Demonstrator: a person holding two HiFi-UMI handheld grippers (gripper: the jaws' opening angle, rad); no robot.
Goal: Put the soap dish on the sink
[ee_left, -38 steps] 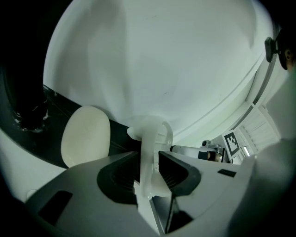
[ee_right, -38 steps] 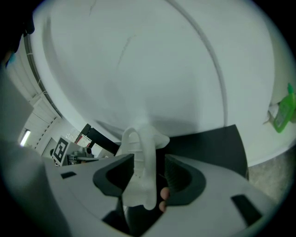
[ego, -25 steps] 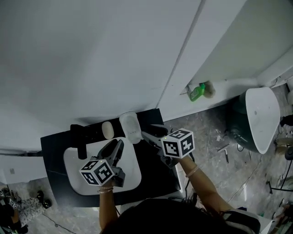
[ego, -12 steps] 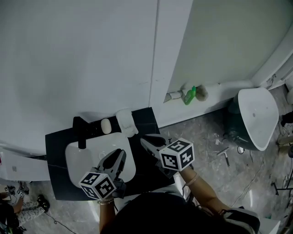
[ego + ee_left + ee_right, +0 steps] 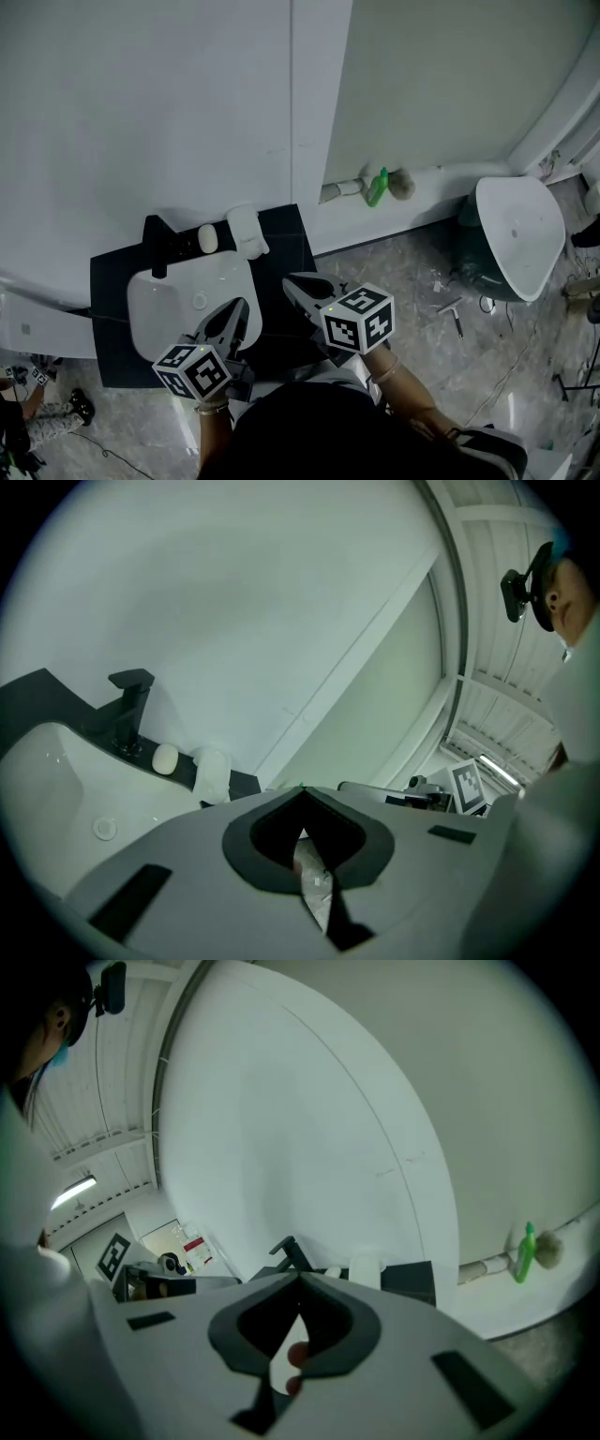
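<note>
The soap dish point(image 5: 247, 230) lies on the black counter point(image 5: 292, 251) at its back edge against the wall, just right of the oval soap point(image 5: 207, 239) and the black faucet point(image 5: 157, 249), and just behind the rim of the white sink point(image 5: 150, 314). It seems to be in its place, so the task looks done or nearly so. Its long axis runs roughly from the wall toward the person, slanted a little to the right at the near end. Both tools hang apart from it, on the person's side. The left tool point(image 5: 240, 307) is over the near right edge of the sink, its jaws pressed together with nothing between them. The right tool point(image 5: 291, 279) is over the bare counter right of the sink, jaws likewise together and empty. From either tool the dish lies ahead toward the wall, up and left of the right one and almost straight ahead of the left. The right tool looks slightly nearer, though the margin is small.
</note>
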